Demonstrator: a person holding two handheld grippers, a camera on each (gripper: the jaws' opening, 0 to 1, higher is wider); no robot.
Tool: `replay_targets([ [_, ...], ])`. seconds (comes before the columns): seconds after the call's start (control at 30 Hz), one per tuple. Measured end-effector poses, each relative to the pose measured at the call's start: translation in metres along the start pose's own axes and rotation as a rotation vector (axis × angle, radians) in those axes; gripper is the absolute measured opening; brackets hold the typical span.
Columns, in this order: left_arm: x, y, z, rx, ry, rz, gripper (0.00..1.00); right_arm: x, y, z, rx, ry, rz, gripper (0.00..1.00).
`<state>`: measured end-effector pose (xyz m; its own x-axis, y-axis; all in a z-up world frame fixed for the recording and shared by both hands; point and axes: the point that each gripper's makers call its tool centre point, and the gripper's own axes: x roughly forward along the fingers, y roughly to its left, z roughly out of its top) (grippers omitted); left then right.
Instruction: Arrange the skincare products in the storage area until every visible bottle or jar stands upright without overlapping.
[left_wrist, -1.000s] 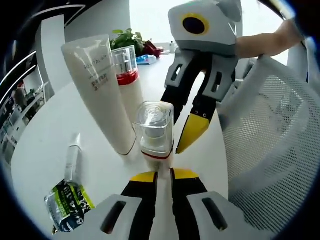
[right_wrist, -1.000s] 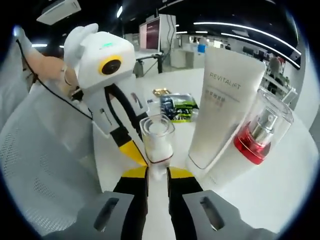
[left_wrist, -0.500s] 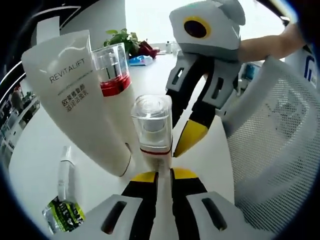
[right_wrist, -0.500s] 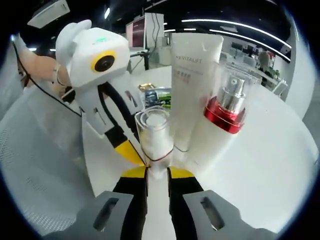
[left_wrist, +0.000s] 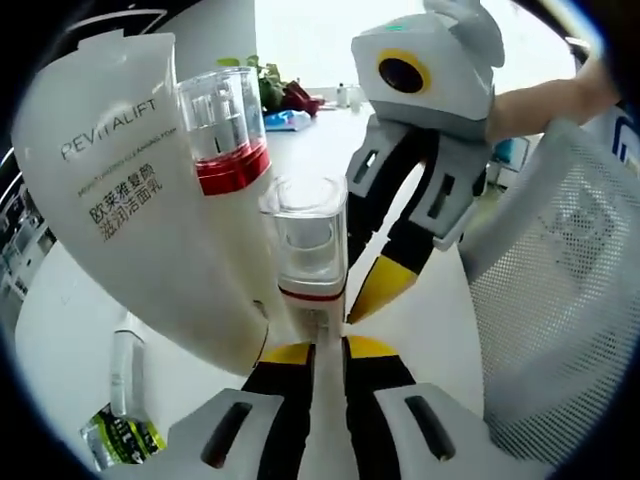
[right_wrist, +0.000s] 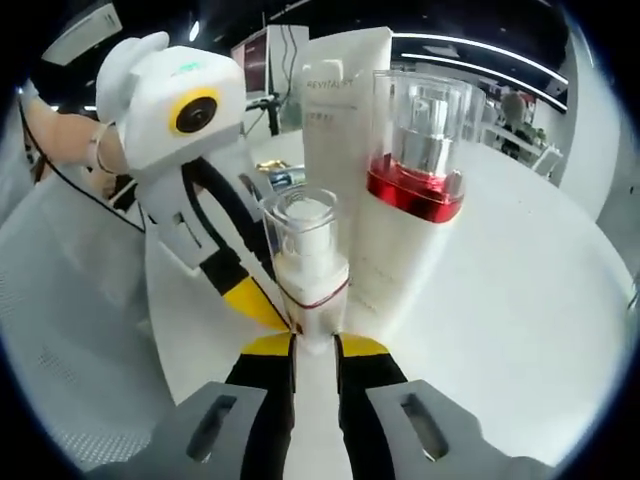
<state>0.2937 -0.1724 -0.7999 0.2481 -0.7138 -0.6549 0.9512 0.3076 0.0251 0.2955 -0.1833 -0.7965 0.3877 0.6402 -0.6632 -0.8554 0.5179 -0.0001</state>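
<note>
We see both the left gripper (left_wrist: 327, 350) and the right gripper (right_wrist: 314, 345) clenched on the small pump bottle (right_wrist: 305, 265). Beside it stand the white tube (left_wrist: 130, 200) and the red-collared bottle (right_wrist: 410, 190), perhaps touching.

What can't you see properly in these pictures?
- Small pump bottle: its base is hidden behind the jaws in both views.
- Green packet: cut off by the left gripper view's edge, print too small.
- Tall pump bottle: its base is hidden behind the small bottle in the right gripper view.
</note>
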Motion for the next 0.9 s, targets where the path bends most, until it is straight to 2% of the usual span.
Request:
replay_targets([
  [0.5,0.003,0.005,0.001,-0.001,-0.007,0.021,0.11,-0.003,-0.004,0.003,0.013,-0.018,-0.022,0.15],
  [0.77,-0.006,0.01,0.0,-0.015,-0.009,0.036,0.13,-0.012,-0.006,0.007,0.031,-0.012,-0.039,0.19],
  [0.9,-0.014,0.012,-0.003,-0.025,-0.007,0.04,0.14,-0.017,-0.007,0.008,0.062,-0.005,-0.054,0.23],
])
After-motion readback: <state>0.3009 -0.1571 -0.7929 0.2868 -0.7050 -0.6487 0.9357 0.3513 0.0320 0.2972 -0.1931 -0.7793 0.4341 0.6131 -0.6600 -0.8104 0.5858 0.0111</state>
